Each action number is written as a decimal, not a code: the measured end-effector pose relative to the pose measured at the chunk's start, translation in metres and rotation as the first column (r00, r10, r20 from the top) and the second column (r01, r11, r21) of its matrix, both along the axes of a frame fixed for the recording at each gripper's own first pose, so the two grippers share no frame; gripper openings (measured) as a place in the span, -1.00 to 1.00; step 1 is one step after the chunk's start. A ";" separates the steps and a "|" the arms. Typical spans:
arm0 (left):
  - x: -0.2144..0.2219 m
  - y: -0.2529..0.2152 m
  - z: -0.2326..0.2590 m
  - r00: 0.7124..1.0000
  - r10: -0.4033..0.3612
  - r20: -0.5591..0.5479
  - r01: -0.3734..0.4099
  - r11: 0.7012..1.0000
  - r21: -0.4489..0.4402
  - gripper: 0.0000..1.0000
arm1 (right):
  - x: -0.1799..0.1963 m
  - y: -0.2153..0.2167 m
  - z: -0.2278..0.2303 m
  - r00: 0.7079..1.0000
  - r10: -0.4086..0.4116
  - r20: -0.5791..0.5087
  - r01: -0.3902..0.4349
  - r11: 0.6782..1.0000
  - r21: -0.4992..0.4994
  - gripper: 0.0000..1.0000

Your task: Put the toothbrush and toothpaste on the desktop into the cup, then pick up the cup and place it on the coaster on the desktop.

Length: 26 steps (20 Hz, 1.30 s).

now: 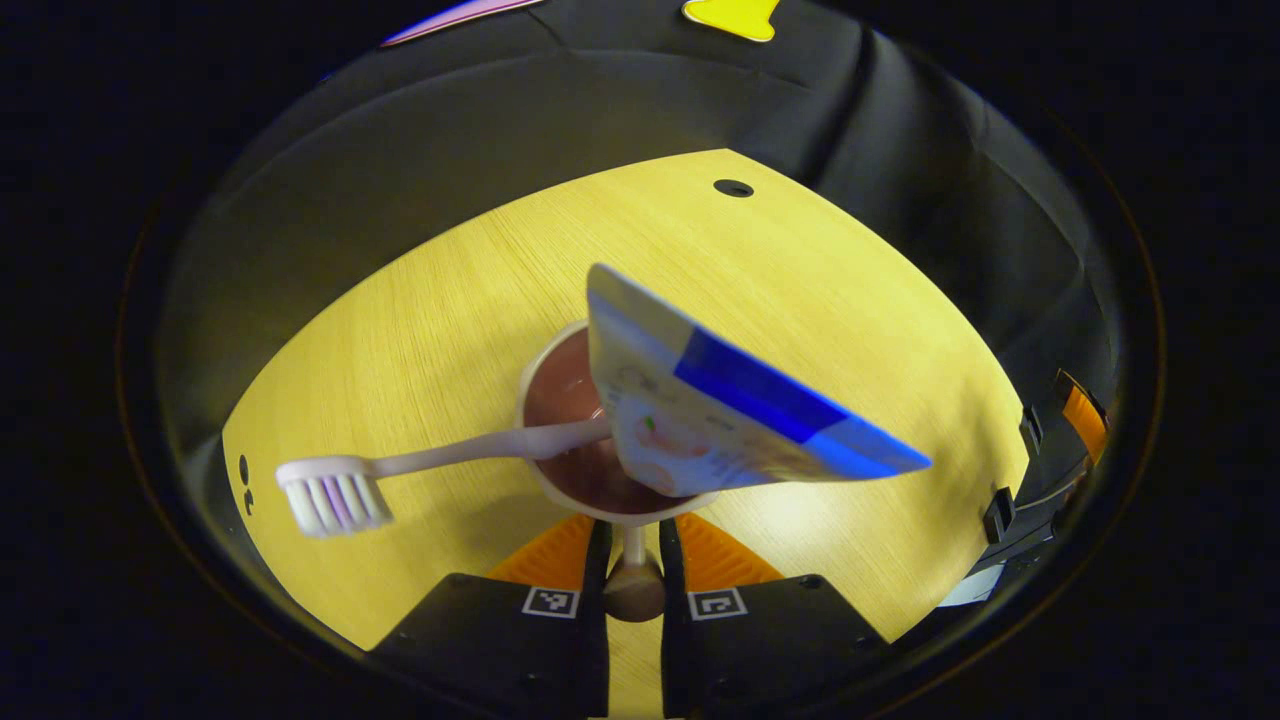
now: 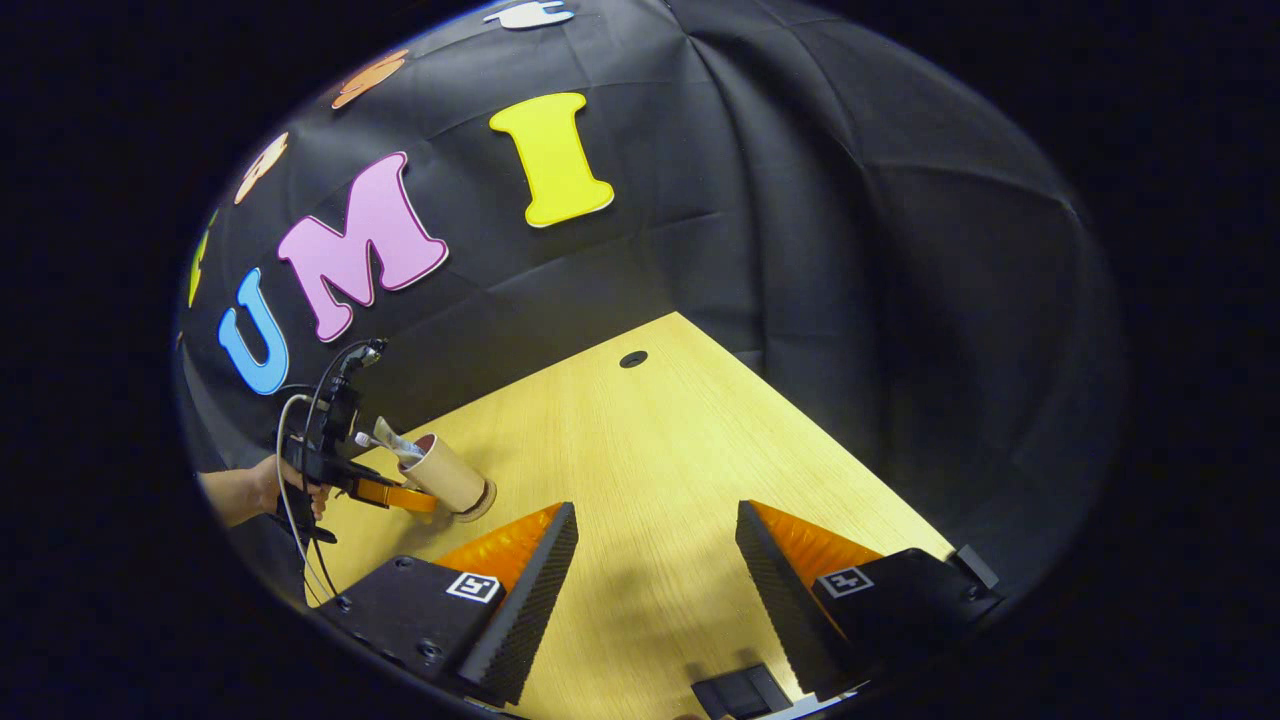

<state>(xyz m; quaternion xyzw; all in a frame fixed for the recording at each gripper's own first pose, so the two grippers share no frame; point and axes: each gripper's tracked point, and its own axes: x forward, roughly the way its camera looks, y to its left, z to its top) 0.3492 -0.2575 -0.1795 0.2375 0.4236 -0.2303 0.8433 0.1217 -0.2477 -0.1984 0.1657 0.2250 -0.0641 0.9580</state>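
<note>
Wood desktop (image 2: 640,470): cup (image 1: 590,440) sits tilted on the coaster (image 2: 480,500), toothpaste (image 1: 720,410) and toothbrush (image 1: 400,470) inside. Left gripper (image 1: 633,550) is clenched on the cup handle (image 1: 633,560); right gripper (image 2: 655,570) hangs released, well apart. Loading looks done; left: settle cup, let go.

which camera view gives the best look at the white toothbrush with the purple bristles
The left gripper view: the white toothbrush stands close up in the cup, bristled head leaning out. In the right gripper view it is a tiny, distant speck.
</note>
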 end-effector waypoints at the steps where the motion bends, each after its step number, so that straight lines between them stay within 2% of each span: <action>1: 0.000 0.000 0.000 1.000 0.006 -0.004 -0.006 1.000 -0.003 -0.50 | 0.000 0.000 -0.001 1.000 0.000 -0.001 0.000 1.000 0.001 0.97; 3: -0.003 -0.001 0.000 1.000 0.008 -0.027 -0.009 1.000 -0.013 -0.48 | 0.000 0.002 -0.001 1.000 0.002 0.000 -0.002 1.000 0.003 0.96; 4: -0.004 0.000 0.001 1.000 0.005 -0.030 -0.005 1.000 -0.008 -0.37 | 0.000 0.003 -0.001 1.000 0.003 0.000 -0.003 1.000 0.001 0.96; 6: 0.000 0.005 0.009 1.000 -0.017 0.009 0.017 1.000 -0.001 -0.29 | 0.001 0.007 -0.001 1.000 0.008 0.002 -0.008 1.000 0.000 0.96; 8: -0.002 0.001 0.015 0.999 -0.013 0.031 0.013 1.000 -0.015 -0.30 | 0.001 0.012 0.000 1.000 0.016 0.004 -0.016 1.000 -0.004 0.96; 9: -0.004 0.002 0.019 0.999 -0.007 0.041 0.008 1.000 -0.022 -0.16 | 0.000 0.014 0.001 1.000 0.020 0.005 -0.020 1.000 -0.006 0.96; 10: -0.007 0.003 0.022 0.999 -0.001 0.047 0.003 0.999 -0.032 0.14 | -0.001 0.018 0.004 1.000 0.024 0.009 -0.024 1.000 -0.007 0.96; 11: -0.013 0.004 0.026 0.999 0.008 0.051 -0.005 0.999 -0.053 0.31 | -0.001 0.022 0.007 0.999 0.029 0.014 -0.029 1.000 -0.010 0.95; 13: -0.025 0.012 0.034 0.996 0.042 0.073 -0.035 0.995 -0.094 1.00 | -0.003 0.030 0.016 0.999 0.039 0.027 -0.039 0.999 -0.023 0.97; 17: -0.065 0.048 0.062 0.983 0.095 0.156 -0.069 0.985 -0.160 0.98 | -0.013 0.050 0.039 0.997 0.056 0.056 -0.054 0.997 -0.046 0.96; 20: -0.105 0.081 0.091 0.951 0.145 0.274 -0.080 0.968 -0.237 0.97 | -0.027 0.073 0.059 0.995 0.066 0.072 -0.062 0.996 -0.056 0.95; 22: -0.135 0.104 0.113 0.915 0.195 0.354 -0.084 0.948 -0.306 0.98 | -0.036 0.088 0.069 0.994 0.077 0.084 -0.072 0.995 -0.063 0.96; 26: -0.197 0.157 0.149 0.816 0.334 0.472 -0.112 0.892 -0.438 0.97 | -0.059 0.120 0.089 0.989 0.096 0.109 -0.087 0.992 -0.086 0.96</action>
